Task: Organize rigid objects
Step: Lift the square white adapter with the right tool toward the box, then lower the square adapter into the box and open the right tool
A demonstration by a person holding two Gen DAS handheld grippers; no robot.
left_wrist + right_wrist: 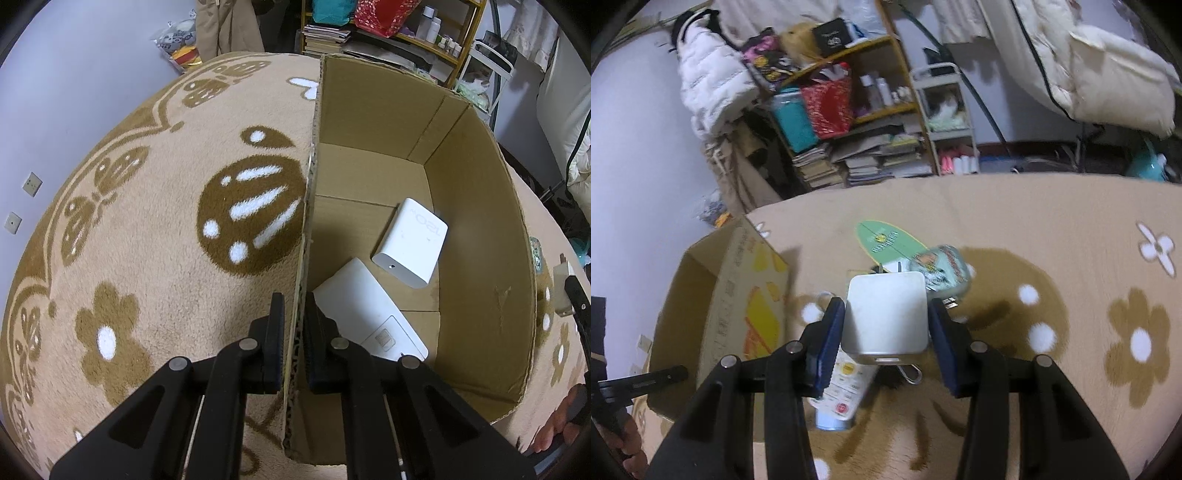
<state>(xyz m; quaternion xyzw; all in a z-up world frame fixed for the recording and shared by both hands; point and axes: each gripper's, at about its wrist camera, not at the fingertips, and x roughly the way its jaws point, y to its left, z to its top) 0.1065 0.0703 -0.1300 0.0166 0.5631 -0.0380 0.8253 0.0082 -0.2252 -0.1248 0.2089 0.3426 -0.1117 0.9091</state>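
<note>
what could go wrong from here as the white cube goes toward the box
1. The right gripper holds the white cube only by its two side faces, with the jaws looking barely pressed against it; it might slip over the tube and clutter below.
2. The left gripper pinches just the thin wall of the cardboard box, which could flex or tip.
3. Two white devices already lie inside; a dropped cube may hit them.

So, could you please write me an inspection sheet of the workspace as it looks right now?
Surface: tan flowered blanket.
Job's things: cardboard box holding a white adapter and a flat white device; white cube.
Clutter: tube, green board, clear pouch on the blanket.
Tools: left tool clamps the box wall; right tool holds the cube.
Cables: nothing seen.
Surroundings: crowded shelf.
</note>
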